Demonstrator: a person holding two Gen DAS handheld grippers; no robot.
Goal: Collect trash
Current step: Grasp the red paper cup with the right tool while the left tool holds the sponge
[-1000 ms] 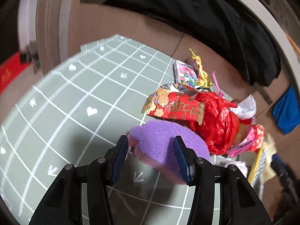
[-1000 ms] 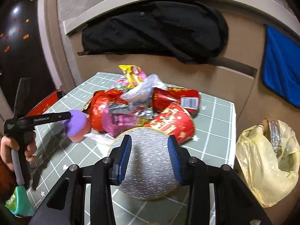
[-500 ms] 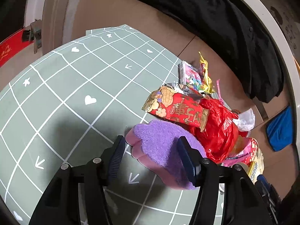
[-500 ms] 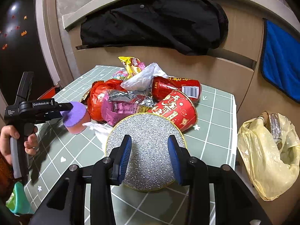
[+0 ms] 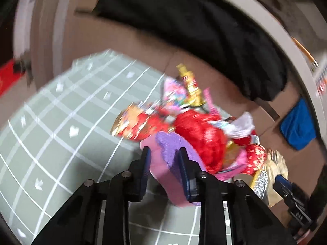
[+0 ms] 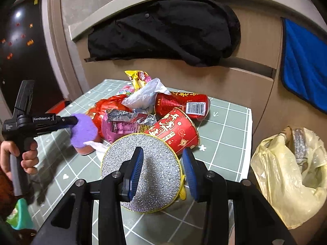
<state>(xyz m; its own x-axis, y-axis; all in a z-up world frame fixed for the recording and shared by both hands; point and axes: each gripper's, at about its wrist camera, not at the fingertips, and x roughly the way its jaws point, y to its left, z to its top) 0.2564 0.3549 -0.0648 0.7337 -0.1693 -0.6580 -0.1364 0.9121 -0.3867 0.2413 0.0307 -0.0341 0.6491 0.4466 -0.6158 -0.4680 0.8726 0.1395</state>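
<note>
The left claw (image 5: 164, 164) has closed on the purple sponge (image 5: 173, 149) and raised it off the green gridded bench (image 5: 61, 122) — soft, fuzzy on top, pink foam beneath — so one item is likely ready for the crinkly yellow bag (image 6: 286, 173), right of the bench. The right claw (image 6: 162, 170) stays open over the round glittery disc (image 6: 143, 173), beside the heap of red paper cups (image 6: 175, 130) and foil wrappers (image 6: 126, 120).
</note>
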